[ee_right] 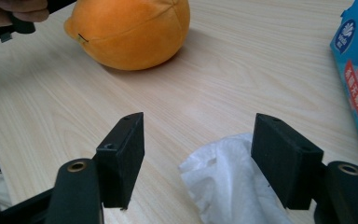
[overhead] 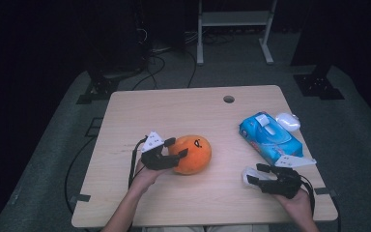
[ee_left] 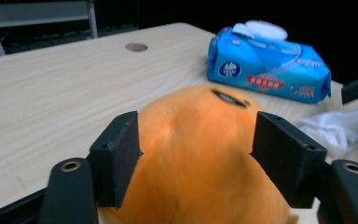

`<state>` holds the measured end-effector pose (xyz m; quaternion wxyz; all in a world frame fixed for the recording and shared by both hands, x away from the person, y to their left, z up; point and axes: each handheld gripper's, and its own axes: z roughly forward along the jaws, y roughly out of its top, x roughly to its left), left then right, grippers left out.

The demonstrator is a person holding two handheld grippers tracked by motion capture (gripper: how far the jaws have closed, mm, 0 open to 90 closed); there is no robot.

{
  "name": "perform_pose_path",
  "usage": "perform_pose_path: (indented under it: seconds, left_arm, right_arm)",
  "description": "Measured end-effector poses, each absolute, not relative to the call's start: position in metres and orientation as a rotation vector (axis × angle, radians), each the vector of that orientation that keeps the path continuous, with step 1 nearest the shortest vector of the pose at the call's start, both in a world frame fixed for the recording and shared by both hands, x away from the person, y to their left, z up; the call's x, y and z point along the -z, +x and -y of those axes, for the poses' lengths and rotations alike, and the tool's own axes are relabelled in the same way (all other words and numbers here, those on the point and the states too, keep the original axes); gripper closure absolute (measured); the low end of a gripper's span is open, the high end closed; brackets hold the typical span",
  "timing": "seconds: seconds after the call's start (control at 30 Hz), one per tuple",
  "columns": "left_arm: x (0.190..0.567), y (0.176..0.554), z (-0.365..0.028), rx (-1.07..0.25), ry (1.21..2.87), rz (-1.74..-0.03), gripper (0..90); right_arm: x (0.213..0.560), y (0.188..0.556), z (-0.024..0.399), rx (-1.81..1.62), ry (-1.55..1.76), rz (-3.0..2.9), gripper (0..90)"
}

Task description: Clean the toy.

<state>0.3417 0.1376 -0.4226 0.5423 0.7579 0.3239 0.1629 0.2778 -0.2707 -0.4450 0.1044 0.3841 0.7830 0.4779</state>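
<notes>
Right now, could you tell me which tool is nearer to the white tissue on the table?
Right. The right tool has its open jaws on either side of the tissue near the table's front edge. The left tool is farther left, its jaws around the orange plush.

Blue wipes pack point(overhead: 269, 137) right; desk frame point(overhead: 235, 24) behind.
</notes>
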Motion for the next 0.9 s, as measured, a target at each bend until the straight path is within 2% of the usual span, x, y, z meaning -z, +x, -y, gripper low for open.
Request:
perform_pose_path:
  seconds: [0.3,0.7,0.9]
  left_arm:
    - [0.422,0.329,-0.154,-0.413,1.853,-0.780,30.0]
    - [0.425,0.314,-0.186,-0.431,1.845,-0.857,27.5]
    - [0.440,0.305,-0.211,-0.425,1.810,-0.930,25.1]
  right_arm:
    - [0.441,0.285,0.270,-1.427,1.122,-2.311,32.2]
    - [0.440,0.291,0.265,-1.429,1.104,-2.338,31.1]
    - [0.440,0.293,0.265,-1.441,1.091,-2.342,31.0]
